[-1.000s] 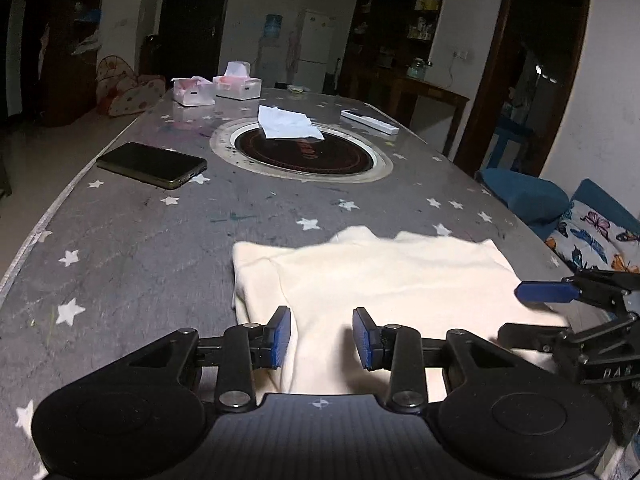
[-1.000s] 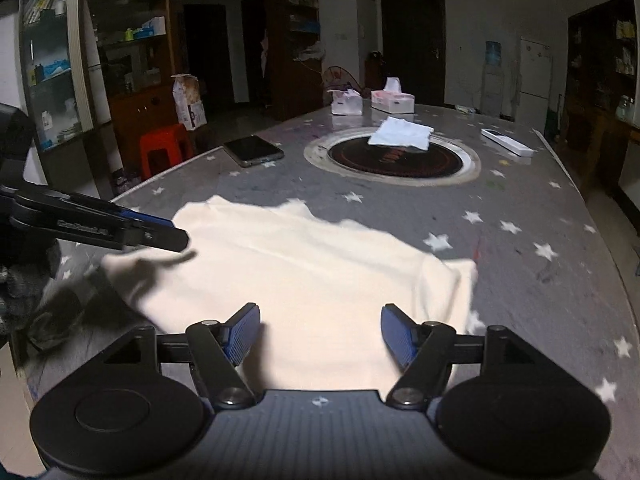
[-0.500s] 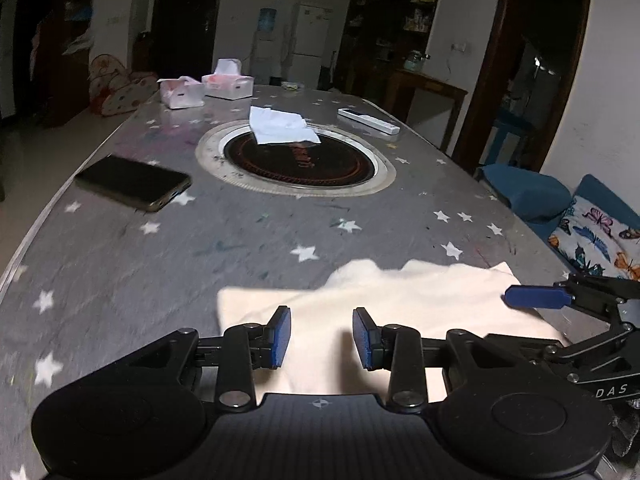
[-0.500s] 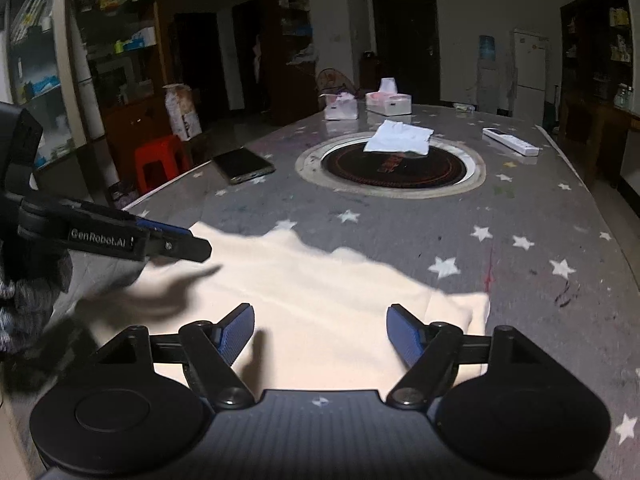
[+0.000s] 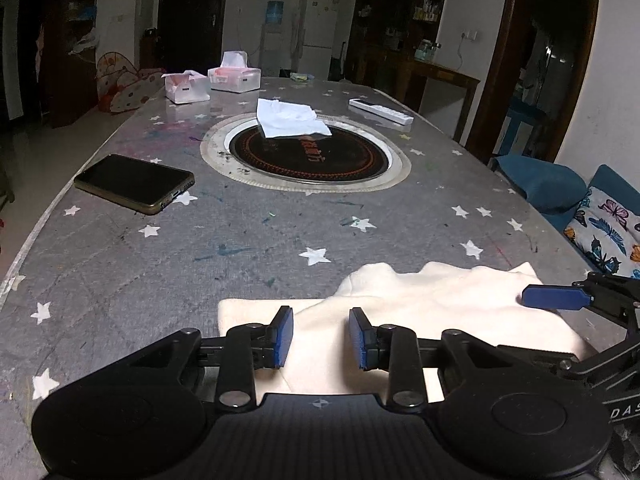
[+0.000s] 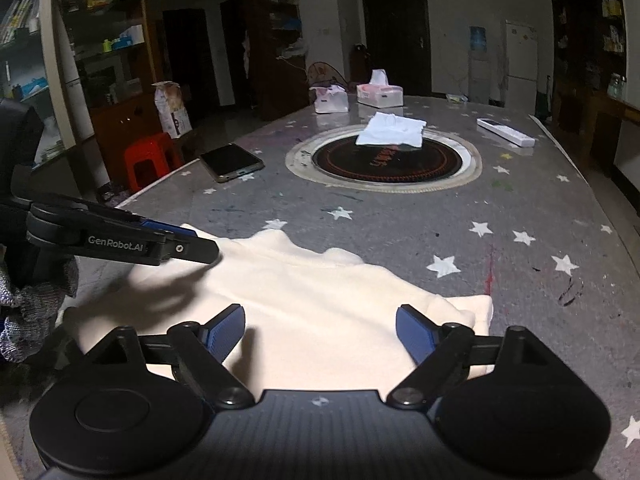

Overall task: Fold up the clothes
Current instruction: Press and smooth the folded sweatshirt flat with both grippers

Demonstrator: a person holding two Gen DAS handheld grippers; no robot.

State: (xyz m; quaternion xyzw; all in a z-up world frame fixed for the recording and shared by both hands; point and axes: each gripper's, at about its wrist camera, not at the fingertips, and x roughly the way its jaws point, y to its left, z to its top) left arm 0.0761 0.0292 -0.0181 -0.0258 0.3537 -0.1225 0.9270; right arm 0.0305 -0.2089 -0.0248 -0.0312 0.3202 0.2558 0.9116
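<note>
A cream garment (image 5: 400, 320) lies folded flat near the front edge of the grey star-print table (image 5: 240, 248). My left gripper (image 5: 320, 336) hovers over its left part. The blue pads stand a little apart with cloth below them, and they pinch nothing. In the right wrist view the left gripper (image 6: 192, 248) shows from the side above the garment's (image 6: 320, 312) far left corner, casting a shadow on it. My right gripper (image 6: 320, 334) is over the garment's right part. Its jaws are opening wide and hold nothing. One of its blue fingers (image 5: 554, 298) reaches in from the right edge.
A dark phone (image 5: 134, 183) lies at the left. A round inset hotplate (image 5: 308, 156) with a white cloth (image 5: 290, 119) on it sits mid-table. Two tissue boxes (image 5: 212, 82) and a remote (image 5: 380, 110) are at the far end. Beside the table are a red stool (image 6: 150, 160) and a blue sofa (image 5: 560, 188).
Both grippers have drawn back toward the table's near edge, so the garment sits lower in each view. The right jaws have widened. The left jaws look the same.
</note>
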